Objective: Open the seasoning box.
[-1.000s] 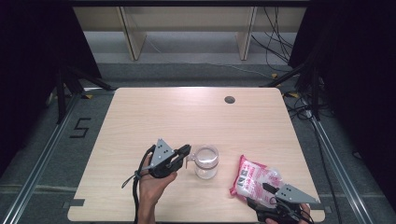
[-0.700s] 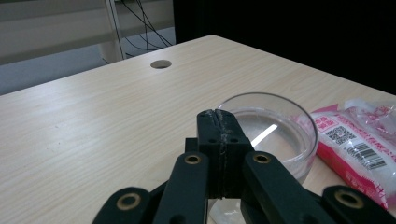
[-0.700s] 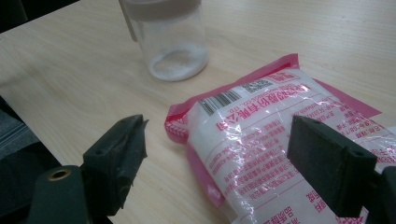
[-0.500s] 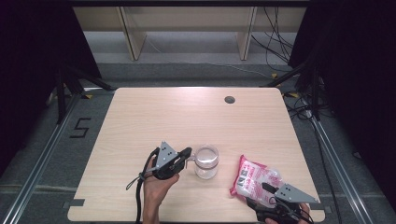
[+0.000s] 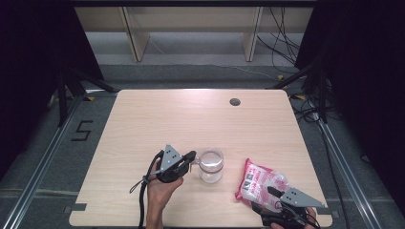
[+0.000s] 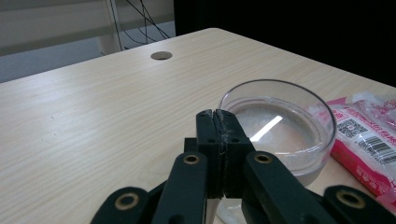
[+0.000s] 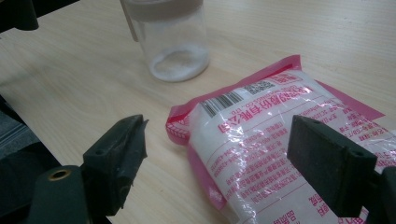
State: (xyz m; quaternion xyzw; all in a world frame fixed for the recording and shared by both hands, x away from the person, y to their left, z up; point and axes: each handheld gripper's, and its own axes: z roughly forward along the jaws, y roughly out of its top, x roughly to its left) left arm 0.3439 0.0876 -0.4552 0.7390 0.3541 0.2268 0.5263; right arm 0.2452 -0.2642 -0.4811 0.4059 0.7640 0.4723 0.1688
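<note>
A clear glass jar [image 5: 211, 164] with a little white powder at its bottom stands open near the table's front middle. My left gripper [image 5: 191, 157] is just to its left, jaws pressed together, tips [image 6: 217, 116] at the jar's [image 6: 280, 126] rim. A pink-edged bag of white grains [image 5: 260, 183] lies flat to the right of the jar. My right gripper [image 5: 265, 200] is open at the bag's near end, and the bag [image 7: 280, 140] lies between and beyond its spread jaws [image 7: 217, 135]. A thin pale strip hangs down the jar's [image 7: 173, 37] side.
The light wooden table [image 5: 191, 119] has a round cable hole [image 5: 234, 101] at the back right. Metal rails run along the floor on both sides, and a shelf unit and cables stand beyond the far edge.
</note>
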